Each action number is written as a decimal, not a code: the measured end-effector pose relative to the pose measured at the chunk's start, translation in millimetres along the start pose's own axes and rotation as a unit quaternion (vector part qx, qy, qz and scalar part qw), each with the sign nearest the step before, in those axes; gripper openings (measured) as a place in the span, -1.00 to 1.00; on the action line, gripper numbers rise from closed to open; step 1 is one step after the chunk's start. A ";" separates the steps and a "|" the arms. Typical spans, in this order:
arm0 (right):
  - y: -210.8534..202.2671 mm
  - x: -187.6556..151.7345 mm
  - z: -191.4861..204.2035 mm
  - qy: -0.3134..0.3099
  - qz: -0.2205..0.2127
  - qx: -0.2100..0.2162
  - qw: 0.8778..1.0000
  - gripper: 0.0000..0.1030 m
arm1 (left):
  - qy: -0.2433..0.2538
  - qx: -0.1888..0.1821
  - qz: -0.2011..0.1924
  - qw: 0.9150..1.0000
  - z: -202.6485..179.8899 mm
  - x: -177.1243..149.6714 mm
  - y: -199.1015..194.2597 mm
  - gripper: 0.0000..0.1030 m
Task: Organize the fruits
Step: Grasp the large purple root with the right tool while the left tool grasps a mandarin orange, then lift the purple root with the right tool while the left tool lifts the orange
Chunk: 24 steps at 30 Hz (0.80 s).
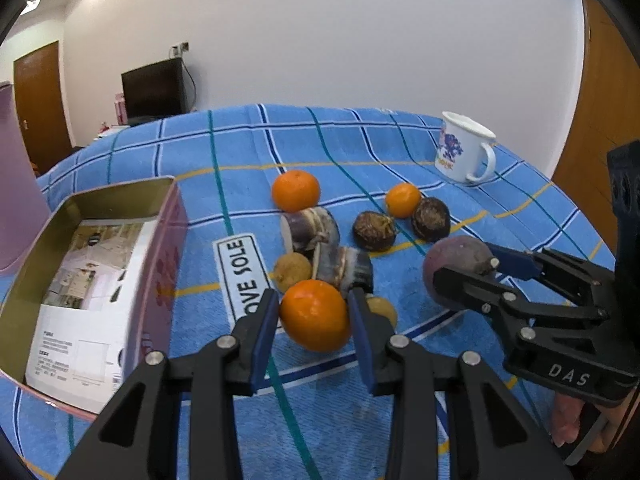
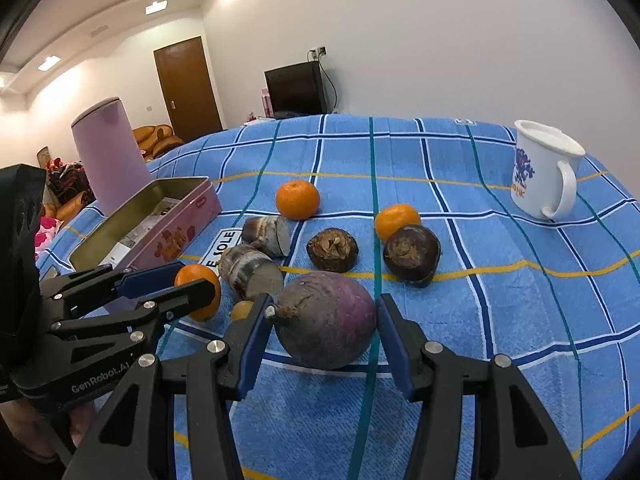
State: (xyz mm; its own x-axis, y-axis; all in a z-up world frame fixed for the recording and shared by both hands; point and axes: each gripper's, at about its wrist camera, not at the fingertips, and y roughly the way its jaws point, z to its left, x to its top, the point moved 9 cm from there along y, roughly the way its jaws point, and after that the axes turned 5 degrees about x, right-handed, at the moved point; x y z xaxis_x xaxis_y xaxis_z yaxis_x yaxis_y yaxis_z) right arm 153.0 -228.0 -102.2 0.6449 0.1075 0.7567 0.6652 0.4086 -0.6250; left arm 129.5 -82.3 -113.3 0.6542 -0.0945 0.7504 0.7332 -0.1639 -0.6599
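My left gripper point(image 1: 313, 296) is shut on an orange mandarin point(image 1: 316, 316) that rests on the blue checked cloth point(image 1: 248, 152), one blue pad pressing each side. To its right, my right gripper point(image 2: 324, 304) is shut on a round purple fruit point(image 2: 326, 320), also sitting on the cloth. Behind them lie two more mandarins point(image 1: 296, 190) point(image 1: 403, 200), two dark brown chestnut-like fruits point(image 1: 374, 230) point(image 1: 431, 218), two cut cane pieces point(image 1: 312, 228) point(image 1: 344, 266) and two small tan fruits point(image 1: 292, 270) point(image 1: 382, 310). An open pink tin point(image 1: 100, 196) with printed paper inside stands at the left.
A white enamel mug point(image 1: 464, 148) stands at the back right of the cloth. A tall pink canister point(image 2: 110, 152) stands behind the tin. A hand point(image 1: 568, 420) holds the right gripper's handle at the lower right. A white label point(image 1: 244, 276) is printed on the cloth.
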 end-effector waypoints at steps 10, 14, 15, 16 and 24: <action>-5.2 3.1 5.5 -0.014 -0.013 0.001 1.000 0.05 | -0.005 0.023 -0.032 0.999 5.9 5.6 -10.8 -0.28; -8.4 4.3 8.0 -0.020 -0.022 0.003 1.000 0.05 | -0.003 0.035 -0.049 0.998 6.7 8.1 -16.9 -0.27; -9.0 4.6 8.6 -0.021 -0.023 0.004 0.999 0.05 | -0.002 0.037 -0.053 0.998 6.4 8.5 -18.0 -0.27; -9.7 4.8 9.2 -0.023 -0.025 0.004 0.999 0.05 | -0.001 0.041 -0.057 0.998 6.6 8.8 -19.5 -0.27; -15.6 7.4 13.7 -0.033 -0.041 0.006 0.999 0.05 | -0.003 0.059 -0.083 0.995 9.9 11.4 -30.2 -0.27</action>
State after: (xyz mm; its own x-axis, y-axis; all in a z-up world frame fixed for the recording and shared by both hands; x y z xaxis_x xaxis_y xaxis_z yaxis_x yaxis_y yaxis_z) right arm 142.1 -221.1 -84.3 0.5621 0.1332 0.8163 0.7100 0.4285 -0.5588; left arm 116.7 -68.7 -85.2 0.5233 -0.0704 0.8492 0.8475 -0.0606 -0.5273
